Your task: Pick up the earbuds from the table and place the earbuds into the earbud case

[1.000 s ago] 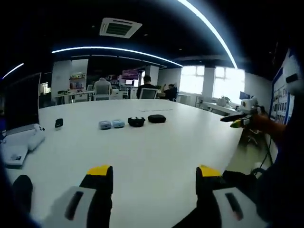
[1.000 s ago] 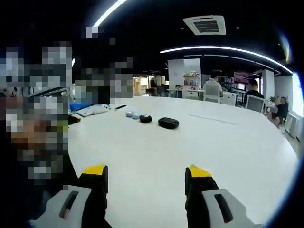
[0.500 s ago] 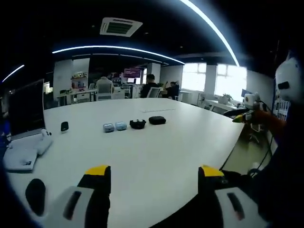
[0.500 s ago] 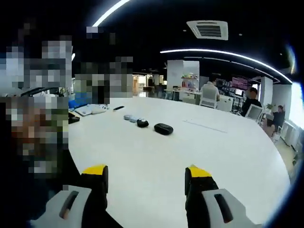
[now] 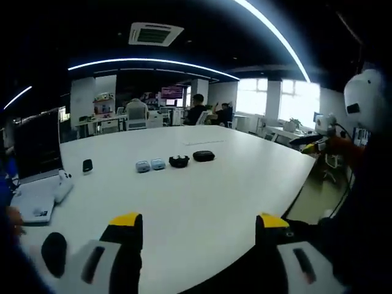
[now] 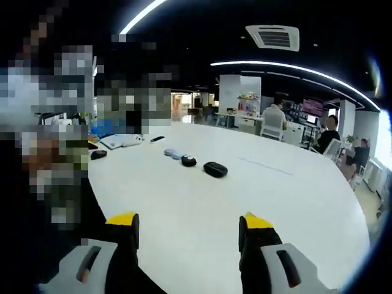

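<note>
Four small items are sitting in a row far out on the white tabletop (image 5: pixel 202 202): two pale blue pieces (image 5: pixel 150 165), a dark open earbud case (image 5: pixel 179 161) and a closed black oval case (image 5: pixel 203 156). I'm taking the pale pieces for the earbuds, though they're too small to tell. I'm holding the left gripper (image 5: pixel 197 223) and right gripper (image 6: pixel 188 222) wide open and empty, well short of the row. I'm expecting the earbuds to be light, hard and slippery, so I'm planning a gentle pinch across the body.
</note>
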`<state>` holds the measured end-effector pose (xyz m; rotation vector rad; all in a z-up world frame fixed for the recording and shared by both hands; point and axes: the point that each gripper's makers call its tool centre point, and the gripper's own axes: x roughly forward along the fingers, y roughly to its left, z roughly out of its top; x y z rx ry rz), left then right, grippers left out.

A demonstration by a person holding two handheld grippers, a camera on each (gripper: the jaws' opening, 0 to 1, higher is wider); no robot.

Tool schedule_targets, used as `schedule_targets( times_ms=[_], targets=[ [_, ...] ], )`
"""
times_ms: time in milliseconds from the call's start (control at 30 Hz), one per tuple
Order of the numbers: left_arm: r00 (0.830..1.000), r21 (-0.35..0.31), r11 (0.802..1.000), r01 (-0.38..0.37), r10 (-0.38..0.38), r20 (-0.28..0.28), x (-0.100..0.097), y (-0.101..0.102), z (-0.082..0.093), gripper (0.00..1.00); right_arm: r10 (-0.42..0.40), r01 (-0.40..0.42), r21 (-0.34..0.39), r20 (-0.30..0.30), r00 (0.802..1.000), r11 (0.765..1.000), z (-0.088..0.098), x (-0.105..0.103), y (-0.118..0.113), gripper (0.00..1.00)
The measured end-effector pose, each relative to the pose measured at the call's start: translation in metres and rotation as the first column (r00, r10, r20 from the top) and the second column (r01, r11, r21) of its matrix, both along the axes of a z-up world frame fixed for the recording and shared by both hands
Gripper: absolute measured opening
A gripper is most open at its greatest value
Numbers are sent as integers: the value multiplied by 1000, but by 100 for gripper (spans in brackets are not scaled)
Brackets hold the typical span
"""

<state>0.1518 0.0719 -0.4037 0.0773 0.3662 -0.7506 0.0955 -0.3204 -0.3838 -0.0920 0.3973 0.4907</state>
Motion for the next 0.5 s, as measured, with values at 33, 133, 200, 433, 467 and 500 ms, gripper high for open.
schedule_targets(
  times_ms=[33,133,200,433,467,500],
  targets=[
    [1000,0,1000,-2,2,-1,0,1,-1,76,-2,2,3,-2,1000,1000,-1,-1,1,64],
    [1000,-2,1000,-5,5,-6,1,0,-3,76,-14,15,18,-4,1000,1000,-3,-1,0,64],
    [1000,-6,1000,-6,6,-7,2,-1,-3,76,-22,22,23,-7,1000,999,-4,-1,-1,64],
    [1000,-12,1000,3,-3,-2,3,-5,-2,76,-42,42,25,-5,999,999,-5,-1,-7,64],
    [1000,-14,1000,3,-3,-4,3,-5,-2,76,-44,44,23,-5,999,999,-6,-1,-8,64],
    [1000,-15,1000,4,-4,-4,3,-6,-2,76,-46,46,24,-6,999,999,-6,-1,-9,64]
  ],
)
